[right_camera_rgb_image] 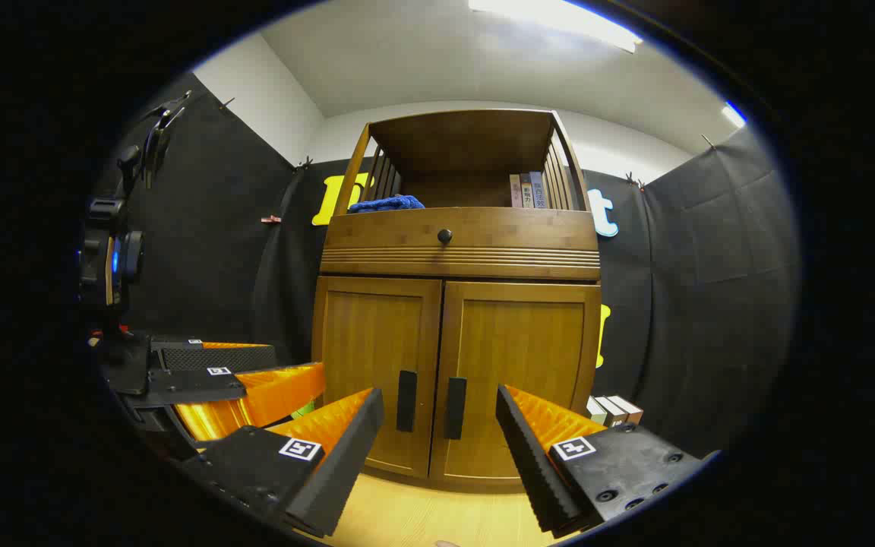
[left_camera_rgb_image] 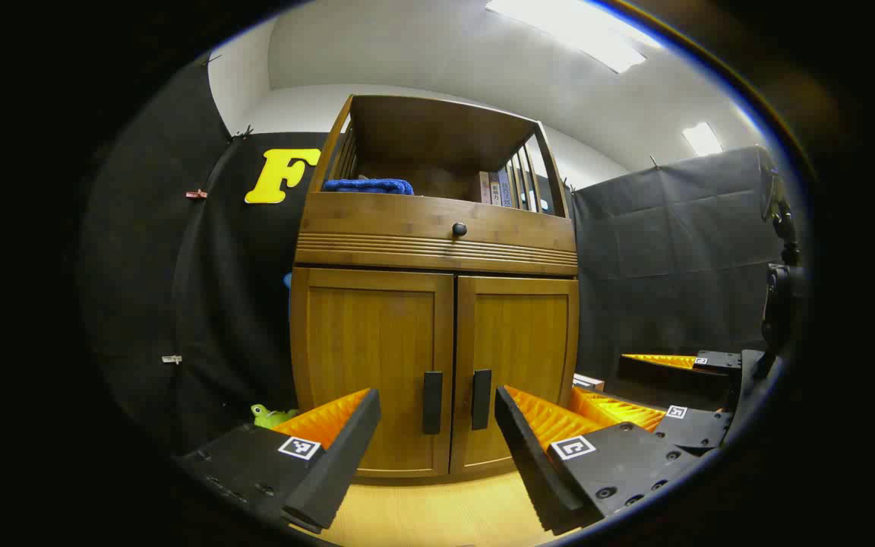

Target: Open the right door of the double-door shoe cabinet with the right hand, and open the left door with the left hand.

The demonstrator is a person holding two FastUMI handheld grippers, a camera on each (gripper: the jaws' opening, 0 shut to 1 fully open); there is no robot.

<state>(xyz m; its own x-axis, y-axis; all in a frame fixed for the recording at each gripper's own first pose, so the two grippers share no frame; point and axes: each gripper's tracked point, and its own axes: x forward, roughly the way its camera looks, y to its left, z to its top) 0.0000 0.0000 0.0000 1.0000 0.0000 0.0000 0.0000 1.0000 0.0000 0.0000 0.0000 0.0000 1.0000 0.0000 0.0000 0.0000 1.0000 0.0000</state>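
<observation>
A wooden shoe cabinet point(left_camera_rgb_image: 437, 251) point(right_camera_rgb_image: 459, 243) stands ahead with both doors closed. The left door point(left_camera_rgb_image: 369, 365) point(right_camera_rgb_image: 373, 357) and right door point(left_camera_rgb_image: 521, 349) point(right_camera_rgb_image: 529, 365) each carry a dark vertical handle near the middle seam: left handle point(left_camera_rgb_image: 432, 402) point(right_camera_rgb_image: 406, 400), right handle point(left_camera_rgb_image: 481, 399) point(right_camera_rgb_image: 455, 407). My left gripper point(left_camera_rgb_image: 437, 448) is open, short of the handles and apart from them. My right gripper point(right_camera_rgb_image: 440, 448) is open too, also short of the doors. The right gripper point(left_camera_rgb_image: 658, 395) appears at the right of the left gripper view, the left gripper point(right_camera_rgb_image: 232, 380) at the left of the right gripper view.
A drawer with a round knob point(left_camera_rgb_image: 459, 229) sits above the doors, and an open shelf holds a blue cloth point(left_camera_rgb_image: 368, 186) and books point(left_camera_rgb_image: 497, 188). A green toy point(left_camera_rgb_image: 270, 415) lies left of the cabinet, boxes point(right_camera_rgb_image: 614, 410) right of it. Light wooden floor point(left_camera_rgb_image: 437, 509) runs below.
</observation>
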